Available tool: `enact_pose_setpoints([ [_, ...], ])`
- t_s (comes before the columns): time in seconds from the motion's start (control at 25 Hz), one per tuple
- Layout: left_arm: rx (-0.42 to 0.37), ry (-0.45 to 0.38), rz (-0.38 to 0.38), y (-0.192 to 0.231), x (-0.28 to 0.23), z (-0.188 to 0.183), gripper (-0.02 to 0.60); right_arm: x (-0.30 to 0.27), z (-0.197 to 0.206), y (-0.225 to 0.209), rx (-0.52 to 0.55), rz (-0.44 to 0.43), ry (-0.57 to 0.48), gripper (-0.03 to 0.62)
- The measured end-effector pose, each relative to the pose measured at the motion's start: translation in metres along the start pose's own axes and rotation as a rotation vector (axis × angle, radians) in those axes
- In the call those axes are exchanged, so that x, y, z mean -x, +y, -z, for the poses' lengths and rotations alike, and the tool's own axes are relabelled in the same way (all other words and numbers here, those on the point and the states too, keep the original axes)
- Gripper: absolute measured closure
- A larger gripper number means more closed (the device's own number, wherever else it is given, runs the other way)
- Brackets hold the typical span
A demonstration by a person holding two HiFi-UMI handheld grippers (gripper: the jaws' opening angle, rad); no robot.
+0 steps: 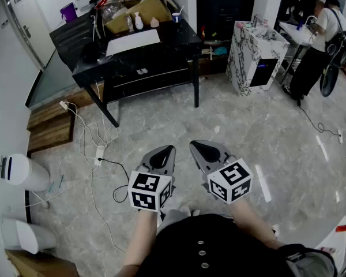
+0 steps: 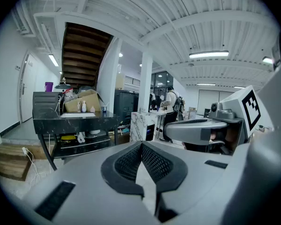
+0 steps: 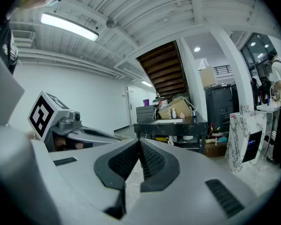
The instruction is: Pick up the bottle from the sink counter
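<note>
Head view: left hand-held gripper (image 1: 169, 149), right hand-held gripper (image 1: 194, 145) both closed; bottle (image 1: 139, 21) on table (image 1: 176, 42) beyond cables (image 1: 92, 136).

Glossy black stone counter (image 1: 179, 37), polished grey marble floor (image 1: 277, 143), brown cardboard box (image 1: 153, 7), wooden steps (image 1: 49, 127)

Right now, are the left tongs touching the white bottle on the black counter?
Apart. The head view shows the left tongs over the floor, far from the white bottle on the counter.

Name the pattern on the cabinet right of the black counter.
The cabinet is white with dark marble veining; clearest in head view.
</note>
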State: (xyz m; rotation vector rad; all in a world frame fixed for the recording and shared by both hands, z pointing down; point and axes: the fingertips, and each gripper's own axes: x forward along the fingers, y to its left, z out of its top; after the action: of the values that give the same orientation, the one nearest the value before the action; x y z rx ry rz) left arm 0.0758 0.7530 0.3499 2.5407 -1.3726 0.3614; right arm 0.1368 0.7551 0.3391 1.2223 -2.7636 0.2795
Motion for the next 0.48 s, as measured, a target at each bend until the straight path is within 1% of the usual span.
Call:
enact_pose_setpoints([
  [0.24, 0.018, -0.013, 0.012, 0.003, 0.001, 0.002, 0.565, -0.004, 0.002, 0.002, 0.019, -0.002, 0.005, 0.595],
  [0.36, 0.014, -0.014, 0.016, 0.004, 0.002, 0.001, 0.565, -0.007, 0.001, 0.005, 0.025, -0.003, 0.012, 0.595],
  [0.48, 0.0, -0.006, 0.02, 0.005, 0.003, 0.004, 0.565, -0.008, 0.002, 0.013, 0.023, -0.049, 0.01, 0.595],
])
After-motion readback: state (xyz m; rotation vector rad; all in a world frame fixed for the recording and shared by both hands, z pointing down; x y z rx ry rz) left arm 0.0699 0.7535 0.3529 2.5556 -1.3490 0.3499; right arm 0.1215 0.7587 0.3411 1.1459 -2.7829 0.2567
